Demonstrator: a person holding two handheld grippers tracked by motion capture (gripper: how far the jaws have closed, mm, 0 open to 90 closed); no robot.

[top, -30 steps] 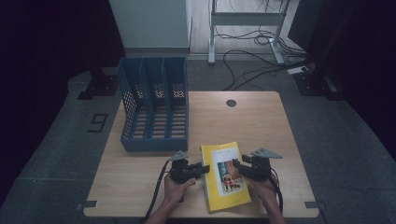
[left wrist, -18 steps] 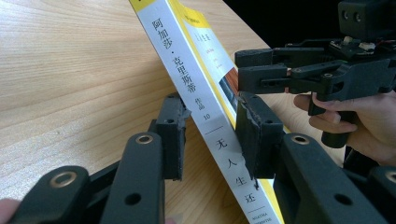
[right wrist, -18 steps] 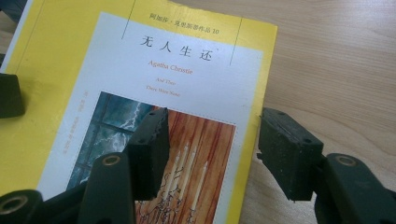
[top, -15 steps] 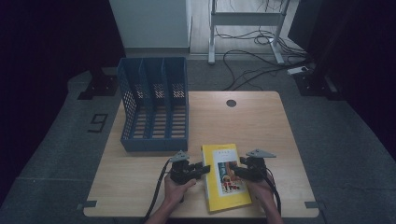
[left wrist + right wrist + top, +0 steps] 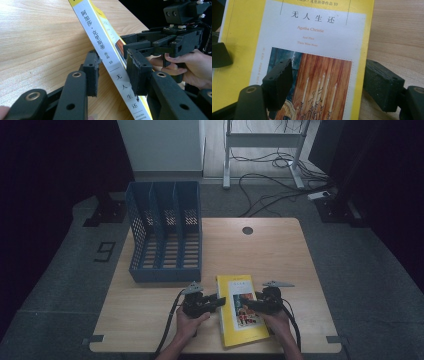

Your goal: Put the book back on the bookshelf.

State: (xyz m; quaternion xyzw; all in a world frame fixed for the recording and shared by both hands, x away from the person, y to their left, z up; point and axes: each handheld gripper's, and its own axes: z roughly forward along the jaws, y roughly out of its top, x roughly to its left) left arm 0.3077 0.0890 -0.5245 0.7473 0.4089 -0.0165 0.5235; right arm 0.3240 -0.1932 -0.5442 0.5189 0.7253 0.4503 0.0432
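A yellow paperback [image 5: 241, 312] lies near the table's front edge, its cover showing a white panel and a picture of candles [image 5: 317, 82]. My left gripper [image 5: 216, 302] comes in from the book's left and is shut on its spine edge [image 5: 113, 71], one pad on either side. My right gripper [image 5: 248, 304] reaches over the cover from the right. Its jaws have just been opening and now stand open [image 5: 329, 82]: one pad hovers over the cover picture and the other sits past the book's edge, above the wood. The right gripper also shows behind the book [image 5: 128, 42].
A blue three-slot file rack [image 5: 165, 232] stands at the table's back left. A round cable hole [image 5: 247, 230] sits at the back middle of the wooden table [image 5: 280, 255]. Cables and a metal frame are on the floor beyond.
The right gripper's jaws look wider apart over the book than before. Both hands and the book have kept their places.
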